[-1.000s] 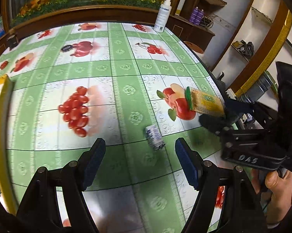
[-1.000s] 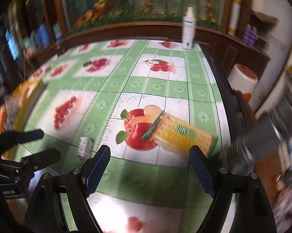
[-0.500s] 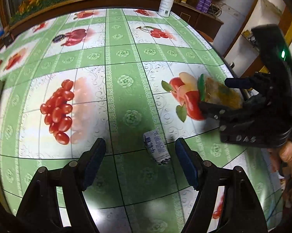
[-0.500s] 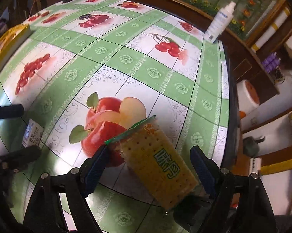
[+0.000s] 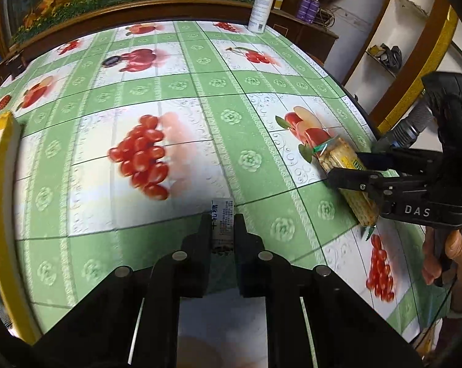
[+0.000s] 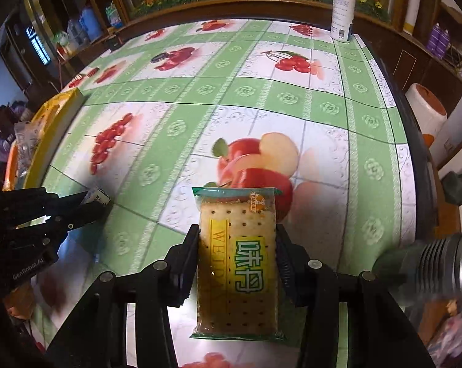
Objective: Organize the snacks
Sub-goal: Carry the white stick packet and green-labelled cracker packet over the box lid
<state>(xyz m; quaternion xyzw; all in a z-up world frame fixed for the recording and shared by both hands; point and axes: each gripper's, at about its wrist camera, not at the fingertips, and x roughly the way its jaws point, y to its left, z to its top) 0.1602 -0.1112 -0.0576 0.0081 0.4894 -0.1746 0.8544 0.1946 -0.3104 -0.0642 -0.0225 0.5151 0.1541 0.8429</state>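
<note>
My left gripper (image 5: pixel 222 230) is shut on a small white candy packet (image 5: pixel 222 220) low over the green fruit-print tablecloth. It also shows at the left of the right wrist view (image 6: pixel 89 204), with the candy packet (image 6: pixel 97 195) at its tips. My right gripper (image 6: pixel 237 245) is shut on a cracker pack (image 6: pixel 238 257) with a yellow-green label, which lies flat between the pads. In the left wrist view the right gripper (image 5: pixel 344 173) holds the cracker pack (image 5: pixel 341 165) at the table's right edge.
A yellow tray (image 6: pixel 51 122) holding wrapped snacks sits at the table's left edge, also seen in the left wrist view (image 5: pixel 0 184). A white spray bottle (image 6: pixel 341 9) stands at the far right corner. A wooden ledge runs behind the table, and shelves stand at the right.
Both grippers were open a second ago. The left one closed on the candy packet; the right one moved over the cracker pack and closed on it.
</note>
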